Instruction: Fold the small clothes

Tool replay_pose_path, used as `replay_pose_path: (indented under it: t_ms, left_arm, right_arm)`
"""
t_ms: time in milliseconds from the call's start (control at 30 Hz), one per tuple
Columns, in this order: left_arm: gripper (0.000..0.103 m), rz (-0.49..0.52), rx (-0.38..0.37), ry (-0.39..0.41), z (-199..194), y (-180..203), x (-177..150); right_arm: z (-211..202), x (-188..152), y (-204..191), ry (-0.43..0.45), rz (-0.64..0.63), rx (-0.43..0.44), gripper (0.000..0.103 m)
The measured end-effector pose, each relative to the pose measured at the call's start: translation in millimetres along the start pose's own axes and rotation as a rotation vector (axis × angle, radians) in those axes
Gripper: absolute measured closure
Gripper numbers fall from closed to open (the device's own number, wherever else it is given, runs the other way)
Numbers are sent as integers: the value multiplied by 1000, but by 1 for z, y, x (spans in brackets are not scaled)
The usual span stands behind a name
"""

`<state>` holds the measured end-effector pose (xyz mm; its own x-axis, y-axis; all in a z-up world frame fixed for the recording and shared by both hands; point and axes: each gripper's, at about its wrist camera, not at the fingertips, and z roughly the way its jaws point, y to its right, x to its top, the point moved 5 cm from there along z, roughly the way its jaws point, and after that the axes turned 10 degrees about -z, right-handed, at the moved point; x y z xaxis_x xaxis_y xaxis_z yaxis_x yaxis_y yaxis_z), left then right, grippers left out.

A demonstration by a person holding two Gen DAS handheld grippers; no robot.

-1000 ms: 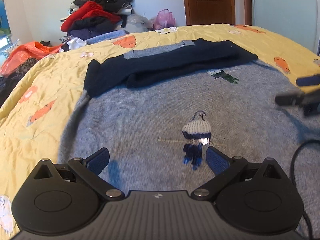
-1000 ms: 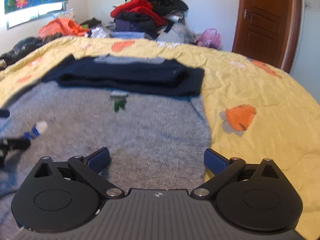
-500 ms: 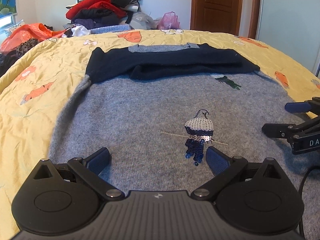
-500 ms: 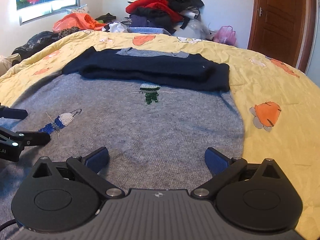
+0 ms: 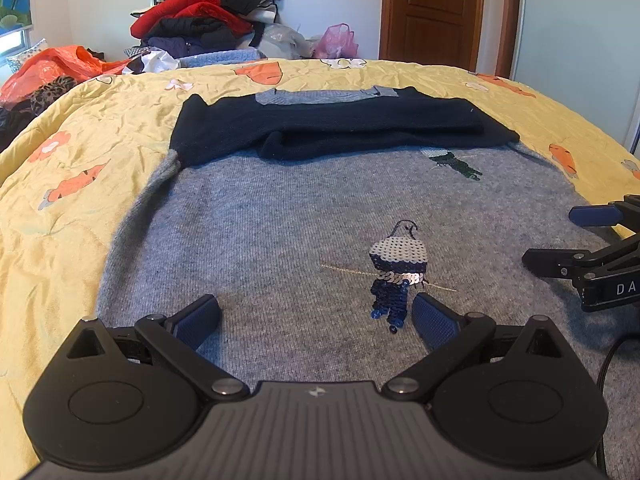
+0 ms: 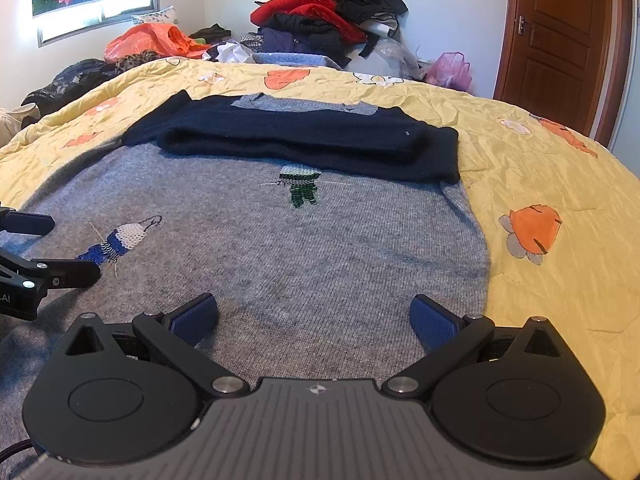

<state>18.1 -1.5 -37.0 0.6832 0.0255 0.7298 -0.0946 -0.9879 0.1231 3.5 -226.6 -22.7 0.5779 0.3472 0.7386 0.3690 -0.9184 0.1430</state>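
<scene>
Left wrist view puts my left gripper (image 5: pixel 316 316) low over the near part of the grey sweater (image 5: pixel 280 232), fingers spread wide with nothing between them; the right blue pad sits just beside the sequined blue figure (image 5: pixel 394 276) stitched on the knit. I see the sweater lying flat on the yellow quilt (image 5: pixel 80 184), its dark navy sleeves (image 5: pixel 340 128) folded across the chest at the far end. Its left edge curves along bare quilt, so I have free bedding on that side. My right gripper (image 5: pixel 560 236) comes in from the right, jaws apart, over the sweater's right part.

From the right wrist view, my right gripper (image 6: pixel 314 316) is likewise spread wide and empty above the hem area, with the sweater's right edge (image 6: pixel 478 248) just beside its right pad and open quilt past it. A green sequined figure (image 6: pixel 302 184) sits below the folded sleeves. Beyond the bed I see a heap of clothes (image 6: pixel 320 20) and a wooden door (image 6: pixel 560 40).
</scene>
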Motion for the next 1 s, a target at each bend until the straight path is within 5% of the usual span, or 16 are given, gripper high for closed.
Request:
replay_pose_path:
  t_ms: [767,1000]
  left_arm:
    - [0,-2,-1,0,0,0,0]
    - [0,-47,58,-42,-18,-5,-10]
  right_arm:
    - [-58,-43,-18,-21,11,-24,0]
    - [-58,-44,-19,-10,12,-24,0]
